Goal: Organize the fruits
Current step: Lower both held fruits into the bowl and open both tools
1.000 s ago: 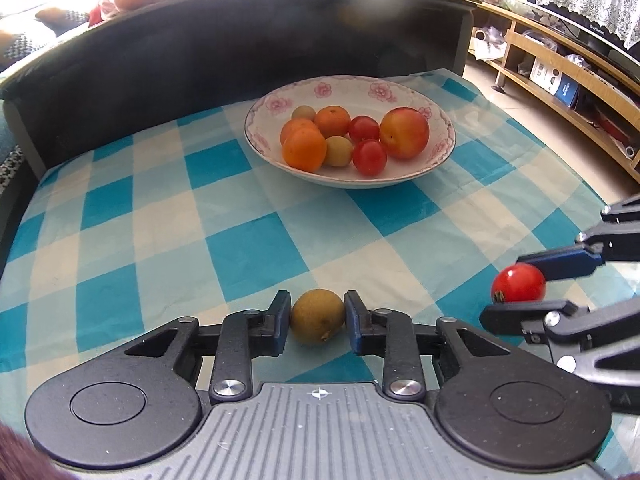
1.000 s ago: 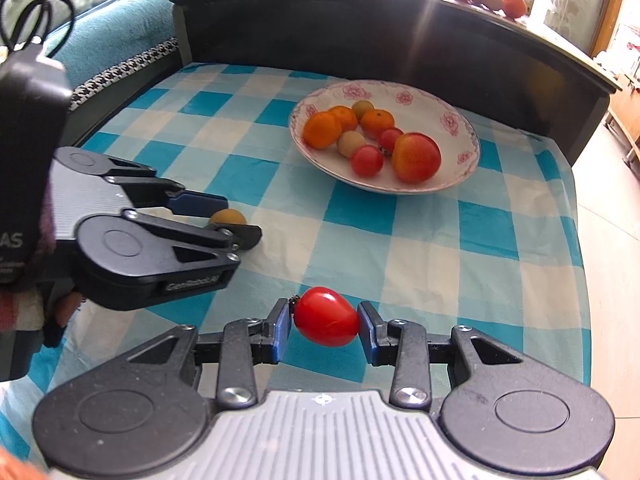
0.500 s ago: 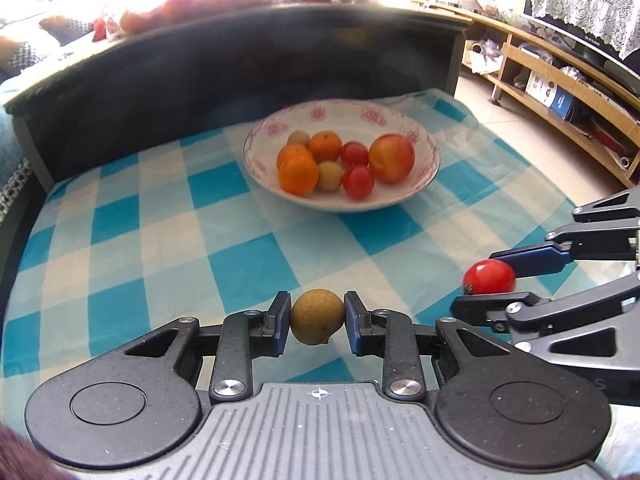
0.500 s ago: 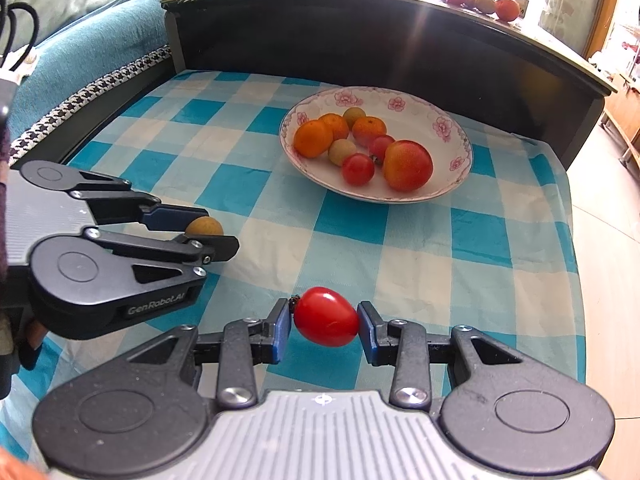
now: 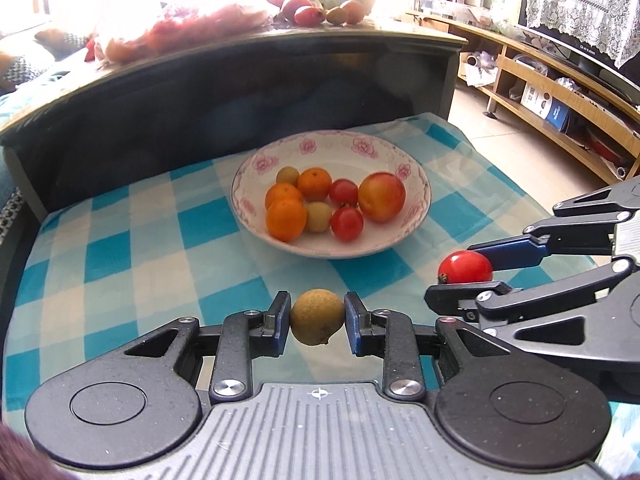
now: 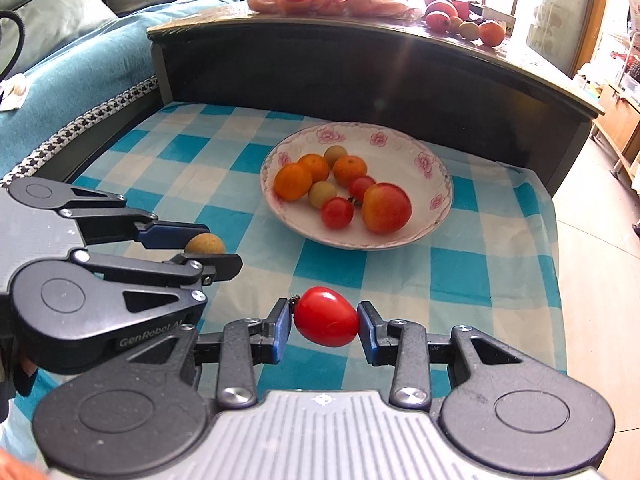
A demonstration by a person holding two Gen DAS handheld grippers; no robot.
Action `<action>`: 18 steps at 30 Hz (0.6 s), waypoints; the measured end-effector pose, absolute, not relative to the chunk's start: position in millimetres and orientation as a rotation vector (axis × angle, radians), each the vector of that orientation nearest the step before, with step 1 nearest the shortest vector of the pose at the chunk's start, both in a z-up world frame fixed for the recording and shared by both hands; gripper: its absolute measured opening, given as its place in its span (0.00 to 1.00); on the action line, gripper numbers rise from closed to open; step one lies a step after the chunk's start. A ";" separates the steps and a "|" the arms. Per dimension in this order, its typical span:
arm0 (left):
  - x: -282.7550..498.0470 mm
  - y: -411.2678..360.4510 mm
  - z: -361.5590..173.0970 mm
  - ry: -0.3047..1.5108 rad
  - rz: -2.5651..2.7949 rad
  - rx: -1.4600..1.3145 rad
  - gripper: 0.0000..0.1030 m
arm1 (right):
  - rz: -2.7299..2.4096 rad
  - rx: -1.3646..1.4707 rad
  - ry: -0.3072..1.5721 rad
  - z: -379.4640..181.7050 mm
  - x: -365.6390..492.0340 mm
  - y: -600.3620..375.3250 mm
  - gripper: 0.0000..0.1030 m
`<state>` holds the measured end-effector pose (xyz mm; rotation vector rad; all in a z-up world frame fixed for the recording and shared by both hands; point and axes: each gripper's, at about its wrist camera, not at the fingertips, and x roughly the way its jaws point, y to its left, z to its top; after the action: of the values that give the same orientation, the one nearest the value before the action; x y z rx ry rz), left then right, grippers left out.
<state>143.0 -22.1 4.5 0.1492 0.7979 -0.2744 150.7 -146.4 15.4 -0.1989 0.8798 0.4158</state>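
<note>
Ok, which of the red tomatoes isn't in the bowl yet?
The tomato clamped in the right gripper, above the checked cloth. The other two red ones lie in the floral bowl.

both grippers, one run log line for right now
left gripper: shut on longan | right gripper: shut on tomato | bowl: eight fruits, ahead on checked cloth

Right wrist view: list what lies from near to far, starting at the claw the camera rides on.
Right claw shut on the red tomato → checked cloth → flowered bowl of fruit → dark curved board → loose fruit on its top.
</note>
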 end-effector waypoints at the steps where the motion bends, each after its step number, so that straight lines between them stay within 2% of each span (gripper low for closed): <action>1: 145.8 -22.4 5.6 0.796 -0.273 0.149 0.35 | 0.414 -0.199 0.878 15.9 152.9 -146.1 0.37; 18: 215.8 -39.6 12.2 0.785 -0.252 0.179 0.35 | 0.378 -0.128 0.850 20.1 222.5 -155.7 0.37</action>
<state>215.8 -39.6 12.2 0.1789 0.7847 -0.2524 222.5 -155.7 20.1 -0.1284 0.8501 0.3784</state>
